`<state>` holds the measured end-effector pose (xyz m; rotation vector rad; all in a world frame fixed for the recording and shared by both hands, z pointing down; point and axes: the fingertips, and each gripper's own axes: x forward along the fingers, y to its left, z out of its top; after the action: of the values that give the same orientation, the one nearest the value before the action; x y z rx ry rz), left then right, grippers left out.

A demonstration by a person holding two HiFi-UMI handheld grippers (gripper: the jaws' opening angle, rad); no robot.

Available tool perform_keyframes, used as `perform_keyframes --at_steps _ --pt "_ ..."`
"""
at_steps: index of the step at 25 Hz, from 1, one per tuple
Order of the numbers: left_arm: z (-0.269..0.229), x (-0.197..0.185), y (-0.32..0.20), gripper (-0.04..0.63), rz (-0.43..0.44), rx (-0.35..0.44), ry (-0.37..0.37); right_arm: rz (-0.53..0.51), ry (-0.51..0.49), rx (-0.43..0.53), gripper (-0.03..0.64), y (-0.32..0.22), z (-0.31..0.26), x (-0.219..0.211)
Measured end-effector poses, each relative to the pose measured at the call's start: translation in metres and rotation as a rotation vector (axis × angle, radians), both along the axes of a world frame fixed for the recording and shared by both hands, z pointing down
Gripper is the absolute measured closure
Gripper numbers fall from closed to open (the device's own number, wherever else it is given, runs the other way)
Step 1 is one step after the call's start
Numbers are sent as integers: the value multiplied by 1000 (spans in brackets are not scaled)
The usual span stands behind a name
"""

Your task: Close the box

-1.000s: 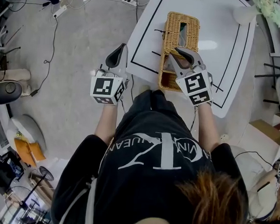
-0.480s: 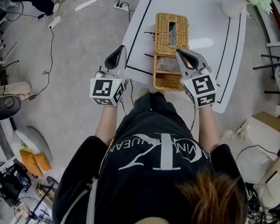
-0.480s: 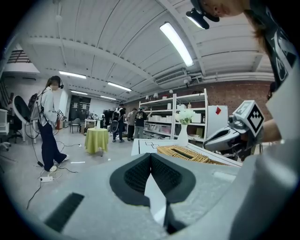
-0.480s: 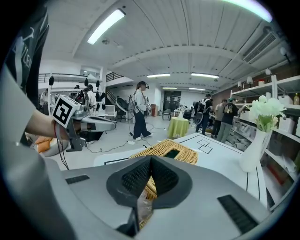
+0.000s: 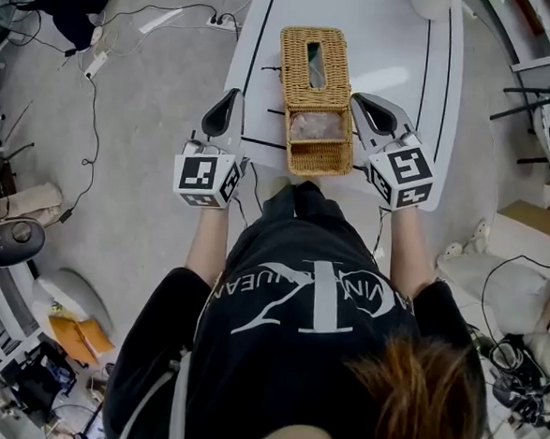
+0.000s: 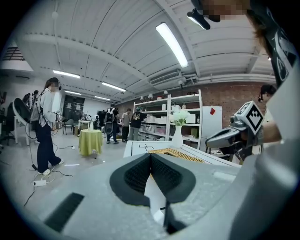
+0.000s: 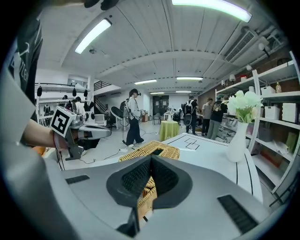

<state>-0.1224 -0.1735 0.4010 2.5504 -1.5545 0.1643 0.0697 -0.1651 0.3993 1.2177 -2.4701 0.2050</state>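
Both tongs are pressed together and pinch nothing. The left gripper point(image 5: 229, 98) hangs off the table's point(image 5: 400, 44) left edge, over the floor. The right gripper point(image 5: 361, 102) sits just beside the right side of the wicker box point(image 5: 319, 151). The box stands at the middle of the near edge, open, with something pale inside. Its slotted lid point(image 5: 314, 62) lies beyond it, seemingly swung back. Closing looks not yet begun. Next, one gripper must get behind the lid's far edge and tip it back toward the person.
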Motion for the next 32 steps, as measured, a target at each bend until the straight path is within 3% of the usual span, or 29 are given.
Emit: perform_keyframes --at_steps 9,32 --pt "-3 26 -9 584 27 5 -2 53 -43 11 618 -4 -5 31" --pt "-31 18 -29 584 34 63 13 152 -154 131 618 -15 -46 50"
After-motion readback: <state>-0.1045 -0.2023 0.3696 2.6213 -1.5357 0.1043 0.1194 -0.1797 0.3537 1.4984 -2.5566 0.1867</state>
